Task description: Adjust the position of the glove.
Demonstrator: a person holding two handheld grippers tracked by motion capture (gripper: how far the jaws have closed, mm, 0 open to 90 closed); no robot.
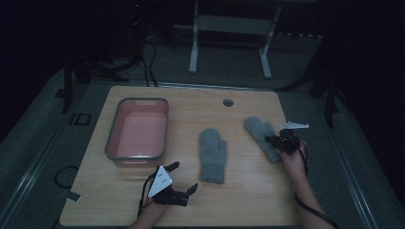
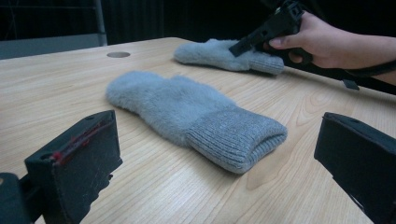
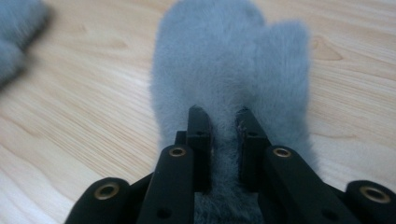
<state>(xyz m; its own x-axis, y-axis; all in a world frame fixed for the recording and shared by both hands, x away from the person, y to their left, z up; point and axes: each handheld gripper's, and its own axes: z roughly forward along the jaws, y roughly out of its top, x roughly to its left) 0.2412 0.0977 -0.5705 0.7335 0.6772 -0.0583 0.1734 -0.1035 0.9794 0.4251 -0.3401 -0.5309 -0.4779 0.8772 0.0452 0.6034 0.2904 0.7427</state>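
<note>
Wooden table [image 1: 248, 200], right gripper [image 1: 276, 140] pinching grey mitten [image 1: 260, 129]

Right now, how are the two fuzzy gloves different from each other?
The middle mitten lies free on the table, with nothing touching it; the right mitten has fluff pinched between the jaws of the right gripper. The middle mitten lies straight, cuff toward the person; the right mitten lies slanted. The open left gripper sits nearer the middle mitten. Both are grey, fluffy, with ribbed cuffs.
</note>
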